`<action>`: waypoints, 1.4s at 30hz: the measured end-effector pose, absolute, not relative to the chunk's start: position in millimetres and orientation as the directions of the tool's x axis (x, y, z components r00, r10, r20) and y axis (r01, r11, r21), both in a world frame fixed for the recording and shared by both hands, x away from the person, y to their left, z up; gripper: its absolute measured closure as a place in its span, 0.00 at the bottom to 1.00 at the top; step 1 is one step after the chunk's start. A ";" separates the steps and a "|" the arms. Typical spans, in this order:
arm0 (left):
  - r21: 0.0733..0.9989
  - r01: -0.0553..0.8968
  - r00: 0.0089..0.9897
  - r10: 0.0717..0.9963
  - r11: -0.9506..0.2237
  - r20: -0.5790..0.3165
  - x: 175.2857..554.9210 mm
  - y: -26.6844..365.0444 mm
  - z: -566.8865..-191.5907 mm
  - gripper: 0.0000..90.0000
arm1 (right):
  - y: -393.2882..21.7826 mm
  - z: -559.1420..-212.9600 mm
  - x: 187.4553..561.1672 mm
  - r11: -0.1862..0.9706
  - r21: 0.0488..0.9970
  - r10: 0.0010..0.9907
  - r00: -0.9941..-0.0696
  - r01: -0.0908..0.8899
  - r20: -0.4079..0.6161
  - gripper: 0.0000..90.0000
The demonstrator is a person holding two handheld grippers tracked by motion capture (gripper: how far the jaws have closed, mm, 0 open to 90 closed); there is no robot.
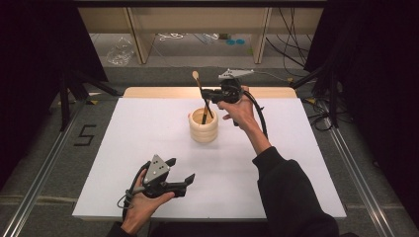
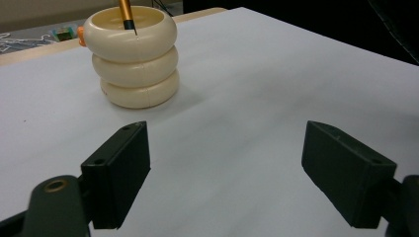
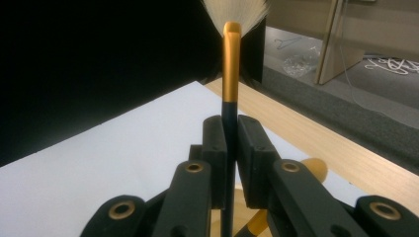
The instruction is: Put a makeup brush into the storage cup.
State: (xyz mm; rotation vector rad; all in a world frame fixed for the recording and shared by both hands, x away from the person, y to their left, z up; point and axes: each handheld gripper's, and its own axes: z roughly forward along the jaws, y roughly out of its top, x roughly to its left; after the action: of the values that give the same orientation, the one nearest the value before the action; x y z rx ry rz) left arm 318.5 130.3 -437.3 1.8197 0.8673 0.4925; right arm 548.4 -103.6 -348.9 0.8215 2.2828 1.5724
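A cream holder (image 1: 203, 127) made of three stacked rings stands at the middle of the white tabletop (image 1: 138, 148). Just above and behind it, my right gripper (image 1: 205, 95) is shut on the dark handle of a brush (image 1: 198, 83). The brush stands nearly upright, with its pale bristles on top and its lower end reaching into the holder. In the right gripper view the gold ferrule (image 3: 230, 64) rises from between the closed pads of the right gripper (image 3: 230, 123). My left gripper (image 1: 182, 169) hovers near the front left, open, nothing between its pads (image 2: 225, 158). A gold-and-black stick end (image 2: 126, 15) shows inside the holder (image 2: 134, 59).
A wooden strip (image 1: 163, 92) borders the table's far edge. Metal rails (image 1: 44, 168) run along both sides on the floor, with a taped mark (image 1: 85, 135) at the left. Cables (image 1: 291, 44) and a plastic bag (image 1: 120, 52) lie on the floor beyond.
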 end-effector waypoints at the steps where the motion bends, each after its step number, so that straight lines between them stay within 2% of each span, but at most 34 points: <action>1: 0.915 0.335 0.658 0.751 -0.224 -0.057 318.5 130.4 -437.3 0.21 | -103.0 -350.0 548.8 0.259 0.915 0.578 -0.809 0.308 0.109 0.92; 42: 0.916 0.328 0.660 0.750 -0.232 -0.047 317.9 129.5 -437.1 0.21 | -90.7 -390.0 557.1 0.241 0.922 0.573 -0.812 0.303 0.117 0.92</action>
State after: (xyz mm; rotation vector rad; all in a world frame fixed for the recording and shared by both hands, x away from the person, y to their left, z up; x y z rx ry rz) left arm 317.9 129.5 -437.1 1.8242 0.8579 0.5008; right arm 557.1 -90.7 -390.0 0.8203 2.2696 1.5987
